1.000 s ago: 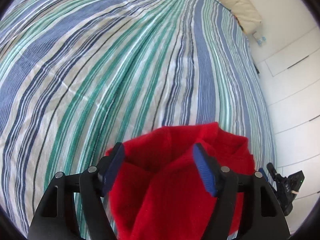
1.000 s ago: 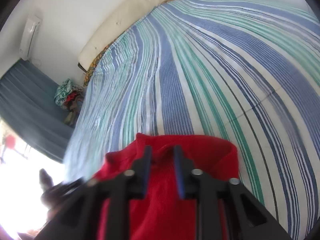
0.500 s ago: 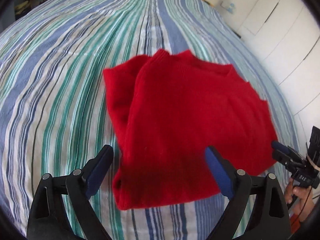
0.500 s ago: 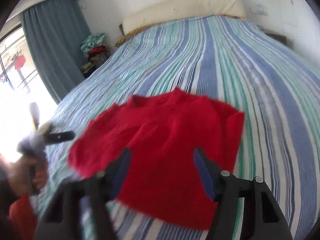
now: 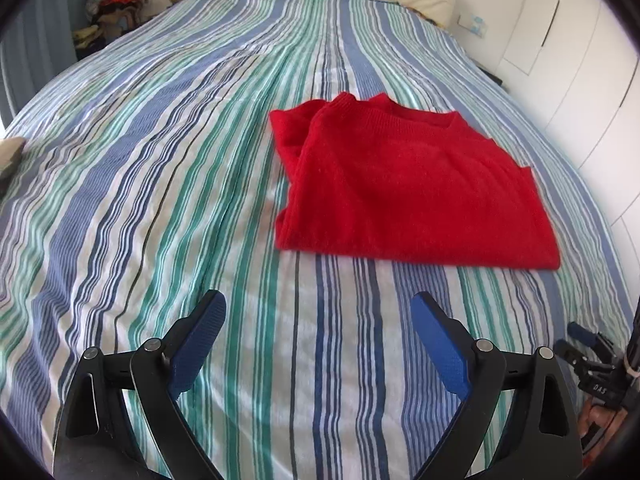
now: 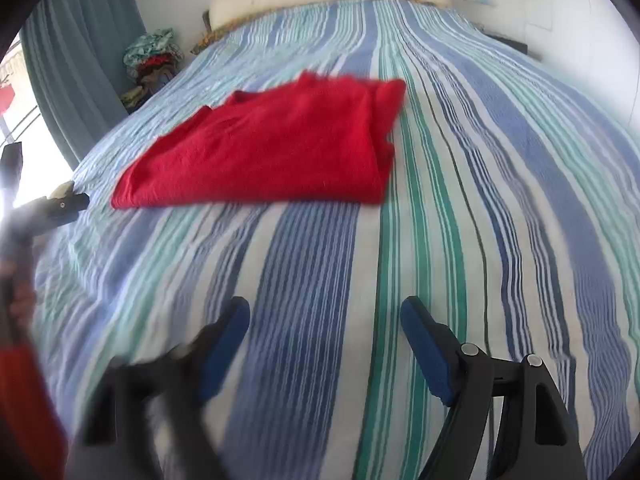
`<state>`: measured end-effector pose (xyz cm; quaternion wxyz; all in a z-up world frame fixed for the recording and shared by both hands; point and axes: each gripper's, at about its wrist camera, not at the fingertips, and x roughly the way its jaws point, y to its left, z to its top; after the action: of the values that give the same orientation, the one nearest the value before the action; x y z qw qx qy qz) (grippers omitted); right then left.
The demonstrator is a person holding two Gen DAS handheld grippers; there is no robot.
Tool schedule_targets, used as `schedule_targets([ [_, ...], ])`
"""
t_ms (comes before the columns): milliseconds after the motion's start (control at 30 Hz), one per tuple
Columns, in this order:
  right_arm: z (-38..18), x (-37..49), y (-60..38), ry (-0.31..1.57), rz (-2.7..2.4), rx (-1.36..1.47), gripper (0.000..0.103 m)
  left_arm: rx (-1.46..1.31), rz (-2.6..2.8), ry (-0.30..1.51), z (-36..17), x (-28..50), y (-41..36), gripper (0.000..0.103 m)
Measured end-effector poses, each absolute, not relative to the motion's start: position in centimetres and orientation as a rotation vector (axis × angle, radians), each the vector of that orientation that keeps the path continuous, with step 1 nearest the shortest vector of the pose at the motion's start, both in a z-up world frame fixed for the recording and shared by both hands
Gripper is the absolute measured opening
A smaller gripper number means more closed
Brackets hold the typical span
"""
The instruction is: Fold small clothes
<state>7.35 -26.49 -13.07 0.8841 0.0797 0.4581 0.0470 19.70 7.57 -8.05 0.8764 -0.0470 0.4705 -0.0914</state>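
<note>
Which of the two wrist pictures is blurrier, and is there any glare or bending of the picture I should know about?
Right wrist view: blurrier, the red sweater edges and one finger of the right gripper smeared; white glare washes out the left edge. Left wrist view: sharp on the sweater and the left gripper. Both views: fisheye bows the striped bedspread, corners dark.

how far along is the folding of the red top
Done: the red sweater lies folded into a compact rectangle on the striped bedspread, neckline away from the camera. In hand: nothing; the left tool and right tool are both empty, jaws opening, clear of the sweater. Left: perhaps another garment; none shows on the bed.
</note>
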Motion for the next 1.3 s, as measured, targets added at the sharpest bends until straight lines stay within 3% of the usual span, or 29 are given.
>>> schedule_targets([
  [267,-14.6,7.2,-26.4,0.959,0.071,0.139,0.079,0.0,-0.137,0.944,-8.0,18.6,7.1,0.095],
  [600,-16.0,7.2,-25.6,0.93,0.106,0.111,0.099,0.04,-0.117,0.979,-10.8,18.9,6.7,0.095],
  [767,-16.2,7.1,-25.7,0.923,0.117,0.126,0.099,0.02,-0.133,1.023,-13.5,18.1,7.4,0.095],
  [1300,-16.3,7.2,-25.5,0.921,0.117,0.118,0.101,0.065,-0.142,1.01,-14.1,17.7,6.7,0.101],
])
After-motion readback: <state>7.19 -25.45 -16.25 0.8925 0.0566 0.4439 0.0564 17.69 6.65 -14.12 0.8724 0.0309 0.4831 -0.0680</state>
